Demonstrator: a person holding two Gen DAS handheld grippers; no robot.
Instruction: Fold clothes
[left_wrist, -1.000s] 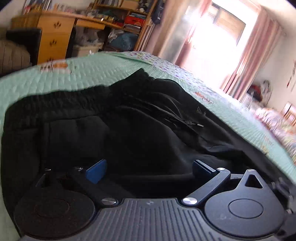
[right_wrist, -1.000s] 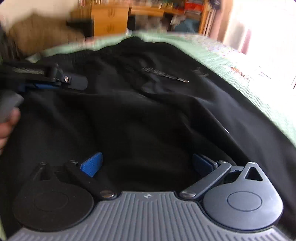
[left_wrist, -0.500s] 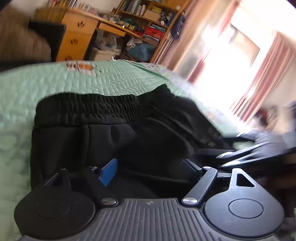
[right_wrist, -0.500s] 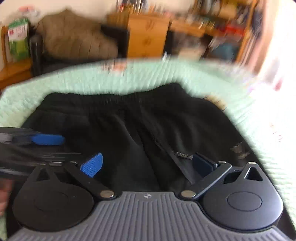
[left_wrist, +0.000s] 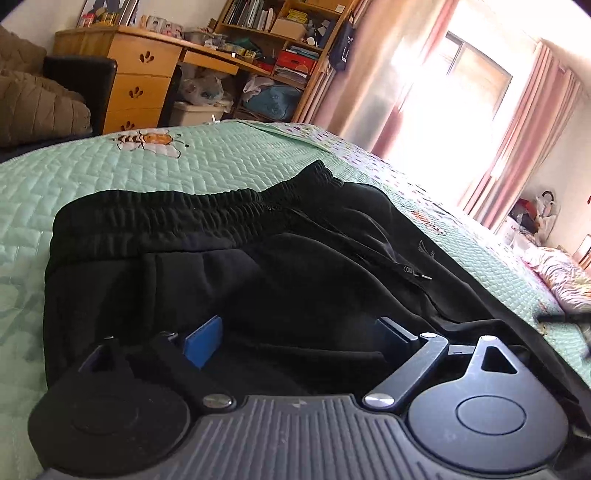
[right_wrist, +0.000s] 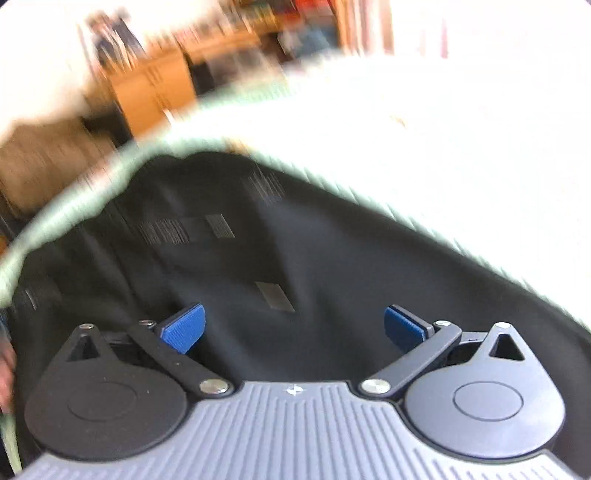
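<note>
Black fleece sweatpants (left_wrist: 258, 266) with a ribbed elastic waistband (left_wrist: 166, 210) and a drawcord lie rumpled on the mint-green quilted bed (left_wrist: 110, 173)—folding looks barely begun. Left gripper (left_wrist: 295, 339) hovers low over the near cloth, jaws opening, pinching nothing; right gripper (right_wrist: 291, 328), blurred, has jaws spread and empty. Next: pinch a near edge on each side.
</note>
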